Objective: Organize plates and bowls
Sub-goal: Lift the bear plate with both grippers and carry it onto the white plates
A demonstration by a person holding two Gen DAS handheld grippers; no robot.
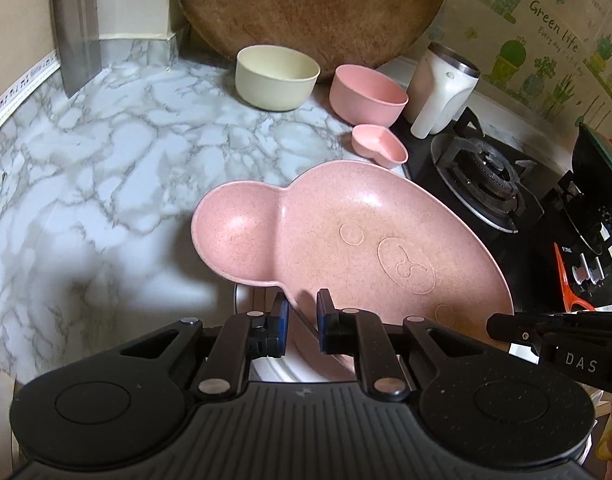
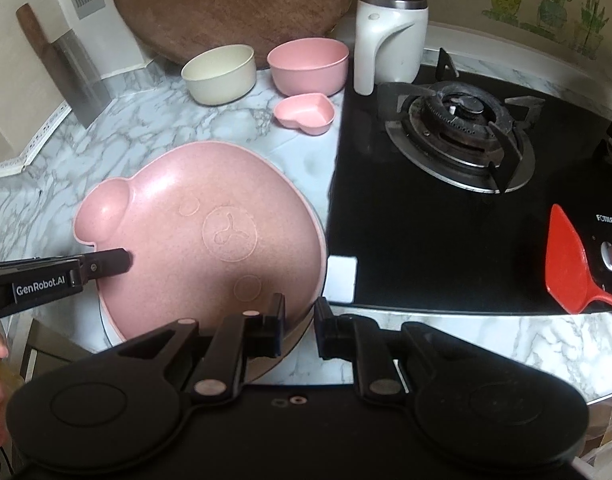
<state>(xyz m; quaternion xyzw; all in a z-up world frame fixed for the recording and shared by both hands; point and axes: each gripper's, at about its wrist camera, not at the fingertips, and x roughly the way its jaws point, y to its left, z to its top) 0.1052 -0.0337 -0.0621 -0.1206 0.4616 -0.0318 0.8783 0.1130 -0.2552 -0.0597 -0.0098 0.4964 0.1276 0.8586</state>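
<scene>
A pink bear-shaped plate (image 1: pixel 345 240) lies on a white plate (image 1: pixel 274 368) on the marble counter; it also shows in the right wrist view (image 2: pixel 210 240). My left gripper (image 1: pixel 302 316) is open with its jaws on either side of the plate's near rim. My right gripper (image 2: pixel 300 320) is open astride the rim at the plate's other side. A cream bowl (image 1: pixel 276 76), a pink bowl (image 1: pixel 365 94) and a small pink heart dish (image 1: pixel 379 150) stand at the back of the counter.
A round wooden board (image 1: pixel 309 8) leans on the back wall. A cleaver (image 1: pixel 76 36) stands at the left. A white mug (image 2: pixel 387 38) and a black gas hob (image 2: pixel 465 140) are to the right, with a red spatula (image 2: pixel 569 264) on the hob.
</scene>
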